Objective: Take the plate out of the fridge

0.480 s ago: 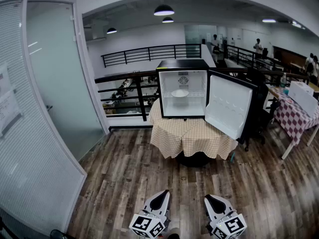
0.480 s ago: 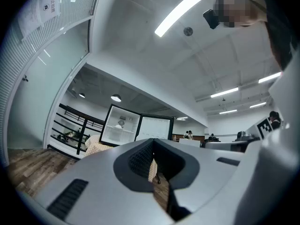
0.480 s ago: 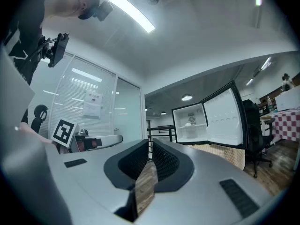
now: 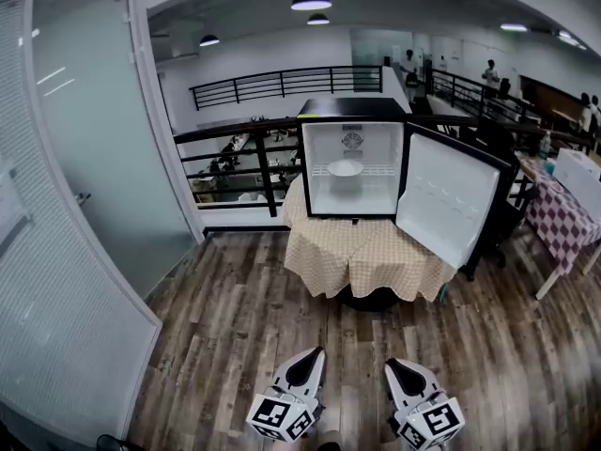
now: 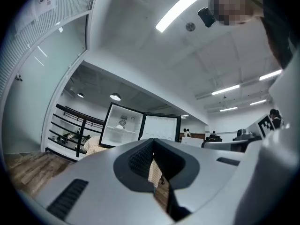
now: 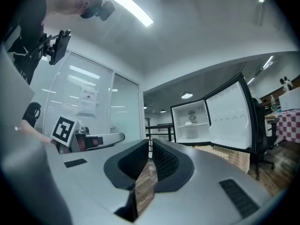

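Observation:
A small black fridge [image 4: 352, 163] stands on a round table with a beige checked cloth [image 4: 362, 252], its door [image 4: 441, 200] swung wide to the right. A white plate [image 4: 345, 168] lies on the fridge's wire shelf. Both grippers hang low at the bottom of the head view, far from the fridge, over the wooden floor. My left gripper [image 4: 310, 357] is shut with nothing in it, and so is my right gripper [image 4: 399, 365]. The left gripper view shows the fridge [image 5: 123, 125] and plate [image 5: 121, 124] beyond the shut left gripper [image 5: 153, 143]. The right gripper view shows the fridge [image 6: 190, 121] and plate [image 6: 191, 122] past the shut right gripper [image 6: 150, 144].
A frosted glass partition [image 4: 94, 158] runs along the left. A black railing [image 4: 244, 148] stands behind the fridge table. To the right are a black chair [image 4: 498, 219] and a table with a red checked cloth [image 4: 563, 219]. People stand far off at the back.
The head view has drawn a little nearer to the fridge, which sits slightly larger and more to the right. Both grippers stay low and shut.

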Demonstrator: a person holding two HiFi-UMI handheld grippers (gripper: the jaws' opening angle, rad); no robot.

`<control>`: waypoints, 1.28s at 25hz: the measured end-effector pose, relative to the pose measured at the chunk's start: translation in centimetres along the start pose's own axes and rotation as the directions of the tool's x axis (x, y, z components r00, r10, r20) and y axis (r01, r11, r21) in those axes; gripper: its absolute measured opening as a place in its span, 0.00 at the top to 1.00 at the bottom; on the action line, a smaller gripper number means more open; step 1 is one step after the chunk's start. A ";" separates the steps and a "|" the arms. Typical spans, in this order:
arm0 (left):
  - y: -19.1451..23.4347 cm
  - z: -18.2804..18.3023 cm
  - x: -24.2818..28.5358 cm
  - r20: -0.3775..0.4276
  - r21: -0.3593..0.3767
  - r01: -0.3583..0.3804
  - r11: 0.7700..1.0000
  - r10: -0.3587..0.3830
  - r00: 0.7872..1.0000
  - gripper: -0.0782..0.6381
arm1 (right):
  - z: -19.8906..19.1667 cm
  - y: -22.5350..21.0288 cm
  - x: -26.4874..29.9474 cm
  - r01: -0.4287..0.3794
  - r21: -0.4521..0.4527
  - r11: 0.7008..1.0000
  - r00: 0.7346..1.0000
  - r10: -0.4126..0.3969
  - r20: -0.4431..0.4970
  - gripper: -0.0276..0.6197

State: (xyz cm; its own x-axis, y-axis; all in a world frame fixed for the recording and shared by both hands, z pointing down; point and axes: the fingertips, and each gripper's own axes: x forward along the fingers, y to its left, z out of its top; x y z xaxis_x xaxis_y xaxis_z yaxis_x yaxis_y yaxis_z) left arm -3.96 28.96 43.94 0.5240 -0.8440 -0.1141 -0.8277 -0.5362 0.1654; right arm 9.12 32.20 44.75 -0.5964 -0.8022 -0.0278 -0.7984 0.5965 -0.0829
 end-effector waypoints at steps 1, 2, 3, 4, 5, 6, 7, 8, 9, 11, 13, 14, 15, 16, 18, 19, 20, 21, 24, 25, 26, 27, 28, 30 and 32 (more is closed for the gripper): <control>0.4 0.0 0.6 -0.003 -0.003 0.001 1.000 -0.001 1.000 0.88 | 0.0 -0.2 0.7 0.000 0.006 1.000 1.000 0.000 -0.008 0.88; 0.8 0.0 1.1 -0.006 -0.007 0.003 1.000 -0.003 1.000 0.88 | 0.1 -0.5 1.3 0.001 0.013 1.000 1.000 0.000 -0.014 0.88; 1.3 0.0 1.6 -0.009 -0.011 0.004 1.000 -0.004 1.000 0.88 | 0.1 -0.8 2.0 0.002 0.017 1.000 1.000 -0.002 -0.018 0.88; 1.7 0.0 2.2 -0.012 -0.013 0.005 1.000 -0.005 1.000 0.88 | 0.1 -1.1 2.7 0.004 0.022 1.000 1.000 -0.003 -0.020 0.88; 2.3 0.0 2.7 -0.015 -0.012 0.006 1.000 -0.006 1.000 0.88 | 0.0 -1.5 3.4 0.006 0.027 1.000 1.000 -0.005 -0.017 0.88; 2.9 -0.1 3.4 -0.018 -0.010 0.007 1.000 -0.007 1.000 0.88 | 0.0 -1.9 4.2 0.008 0.033 0.999 1.000 -0.007 -0.011 0.88; 3.6 0.0 4.0 -0.020 -0.009 0.007 1.000 -0.008 1.000 0.88 | -0.1 -2.4 5.0 0.010 0.038 0.999 1.000 -0.010 -0.003 0.88; 4.4 0.0 4.7 -0.021 -0.008 0.008 1.000 -0.008 1.000 0.88 | -0.1 -2.9 5.9 0.012 0.042 0.999 1.000 -0.012 0.004 0.88; 5.1 0.1 5.5 -0.021 -0.008 0.009 1.000 -0.009 1.000 0.88 | 0.0 -3.3 6.9 0.015 0.044 0.999 1.000 -0.015 0.009 0.88; 6.5 0.3 6.9 -0.014 -0.007 0.013 1.000 -0.013 1.000 0.88 | 0.0 -4.1 8.7 0.019 0.044 0.999 1.000 -0.019 0.012 0.88; 7.8 0.6 8.3 -0.004 -0.006 0.019 1.000 -0.019 1.000 0.88 | 0.0 -4.9 10.4 0.023 0.041 0.999 1.000 -0.024 0.016 0.88; 8.3 0.6 8.9 0.001 -0.006 0.023 1.000 -0.023 1.000 0.88 | 0.0 -5.2 11.2 0.027 0.041 0.999 0.999 -0.027 0.019 0.88; 8.9 0.5 9.4 0.005 -0.007 0.026 1.000 -0.026 1.000 0.88 | -0.2 -5.6 11.9 0.030 0.042 0.999 0.999 -0.031 0.022 0.88; 9.3 0.4 9.9 0.007 -0.010 0.027 1.000 -0.027 1.000 0.88 | -0.3 -5.9 12.5 0.034 0.045 0.998 0.999 -0.035 0.025 0.88; 10.0 -0.2 10.7 0.007 -0.020 0.033 0.999 -0.033 0.999 0.88 | -0.7 -6.6 13.6 0.041 0.056 0.998 0.999 -0.043 0.022 0.88; 10.2 -0.5 11.2 0.003 -0.025 0.039 0.999 -0.039 0.999 0.88 | -0.9 -6.8 14.1 0.043 0.061 0.997 0.999 -0.044 0.019 0.88; 10.4 -0.8 11.6 -0.002 -0.028 0.046 0.999 -0.046 0.999 0.88 | -1.2 -7.0 14.6 0.043 0.066 0.997 0.999 -0.044 0.015 0.88; 10.6 -1.0 12.0 -0.006 -0.030 0.050 0.998 -0.050 0.999 0.88 | -1.3 -7.2 15.1 0.041 0.068 0.997 0.999 -0.041 0.009 0.88; 11.5 -1.2 13.6 -0.007 -0.033 0.053 0.998 -0.054 0.999 0.88 | -1.6 -8.1 16.9 0.034 0.071 0.997 0.999 -0.034 -0.003 0.88; 11.9 -1.2 14.1 -0.006 -0.033 0.053 0.998 -0.053 0.999 0.88 | -1.7 -8.5 17.6 0.032 0.073 0.997 0.999 -0.032 -0.003 0.88; 12.3 -1.2 14.6 -0.005 -0.033 0.051 0.998 -0.051 0.999 0.88 | -1.7 -8.9 18.3 0.030 0.075 0.997 1.000 -0.030 -0.002 0.88; 12.8 -1.2 15.1 -0.004 -0.033 0.048 0.998 -0.048 0.999 0.88 | -1.7 -9.3 19.0 0.028 0.075 0.997 1.000 -0.028 -0.002 0.88; 13.4 -1.2 15.6 -0.003 -0.035 0.043 0.998 -0.043 0.999 0.88 | -1.7 -9.6 19.8 0.024 0.073 0.997 1.000 -0.024 -0.002 0.88; 14.6 -1.2 16.6 0.000 -0.038 0.030 0.999 -0.030 1.000 0.88 | -1.6 -10.2 21.4 0.014 0.070 0.997 1.000 -0.014 -0.004 0.88; 15.7 -1.3 17.6 -0.004 -0.039 0.018 0.999 -0.018 1.000 0.88 | -1.6 -10.8 23.0 0.001 0.072 0.997 1.000 -0.001 -0.005 0.88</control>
State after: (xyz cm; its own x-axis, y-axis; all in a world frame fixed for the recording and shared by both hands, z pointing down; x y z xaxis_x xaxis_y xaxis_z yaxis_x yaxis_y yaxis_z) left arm -7.47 5.65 45.79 0.5396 -0.8342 -0.1135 -0.8097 -0.5511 0.2014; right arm 3.88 7.35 46.60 -0.5962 -0.8025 -0.0223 -0.7910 0.5920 -0.1545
